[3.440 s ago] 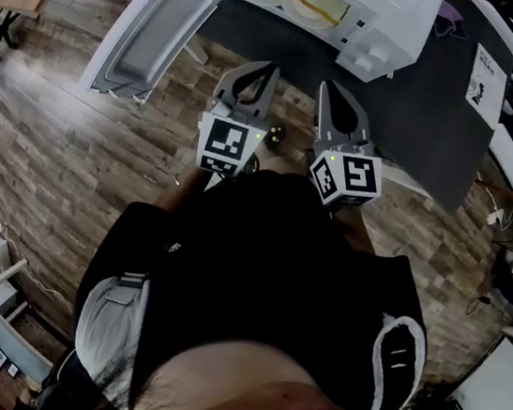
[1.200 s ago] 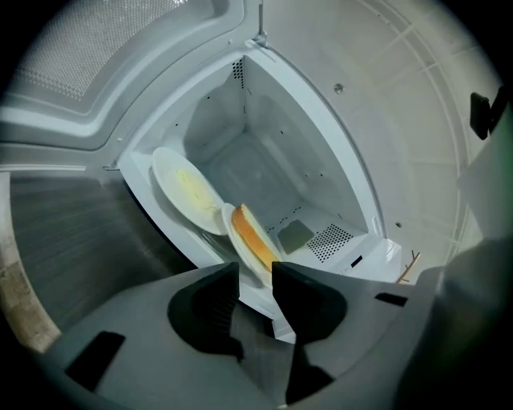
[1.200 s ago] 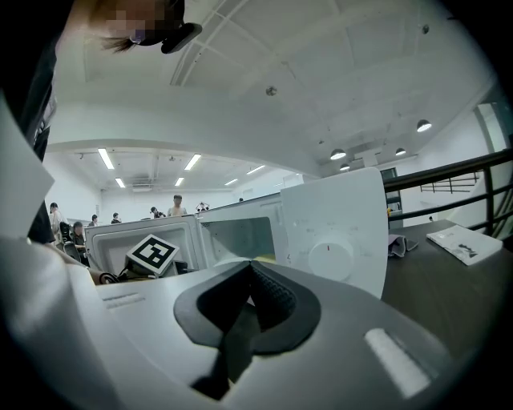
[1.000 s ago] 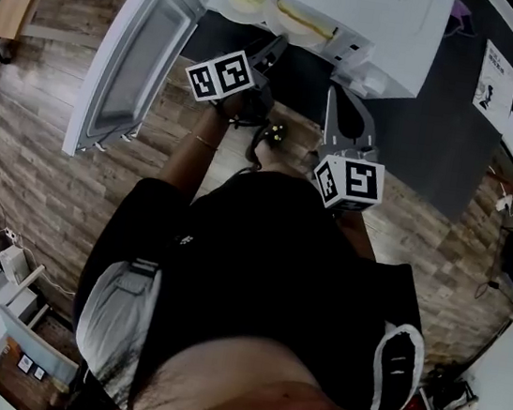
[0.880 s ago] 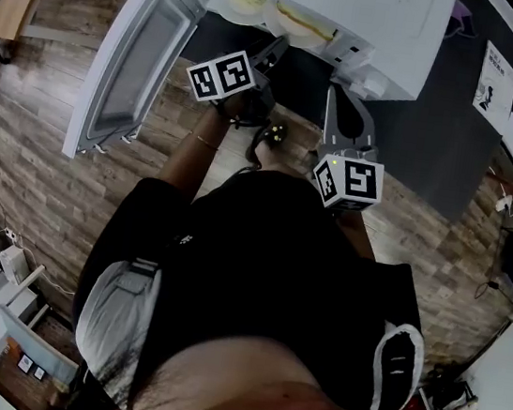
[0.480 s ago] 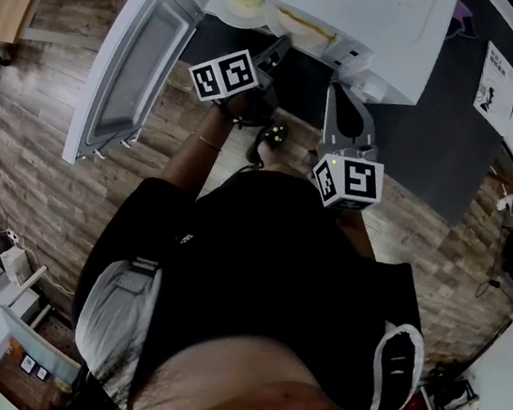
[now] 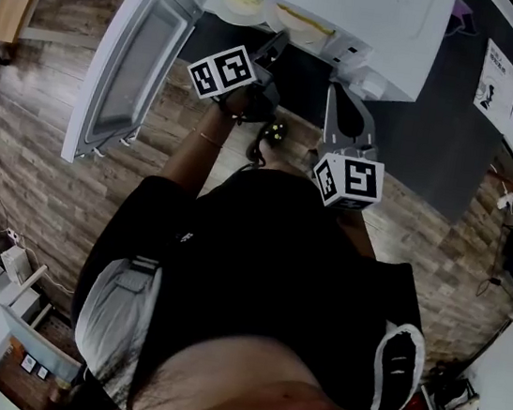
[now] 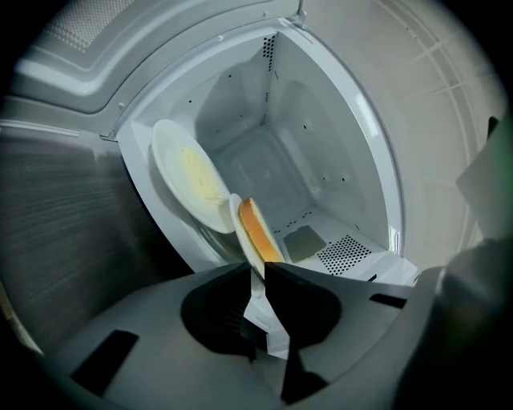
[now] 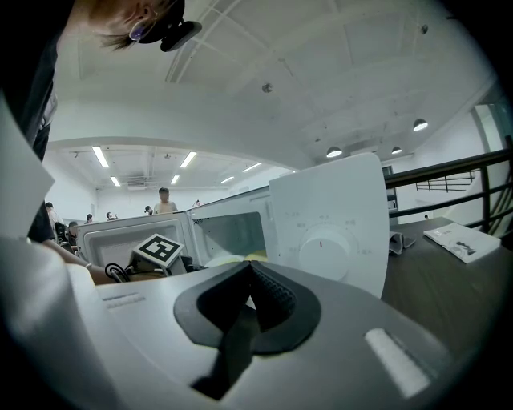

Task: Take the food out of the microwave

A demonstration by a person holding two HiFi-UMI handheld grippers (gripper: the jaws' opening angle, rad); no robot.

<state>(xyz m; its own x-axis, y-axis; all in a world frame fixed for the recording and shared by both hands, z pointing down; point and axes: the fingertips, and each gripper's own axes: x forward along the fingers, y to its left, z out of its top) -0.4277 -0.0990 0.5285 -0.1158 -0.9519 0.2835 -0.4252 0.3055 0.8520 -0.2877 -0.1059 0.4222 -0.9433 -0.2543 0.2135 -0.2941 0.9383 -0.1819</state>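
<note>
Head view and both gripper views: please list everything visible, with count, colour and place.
microwave: one, white, on table, door open
far plate: one, white, inside microwave, holds pale yellow food
near plate: one, white, beside it, holds orange-brown food
table: one, dark, under microwave
printed sheet: one, white, on table at right
floor: one, wood planks, below
left hand-held gripper: one, grey, jaws just closed further onto near plate's rim
right hand-held gripper: one, grey, jaws together, empty, outside microwave
</note>
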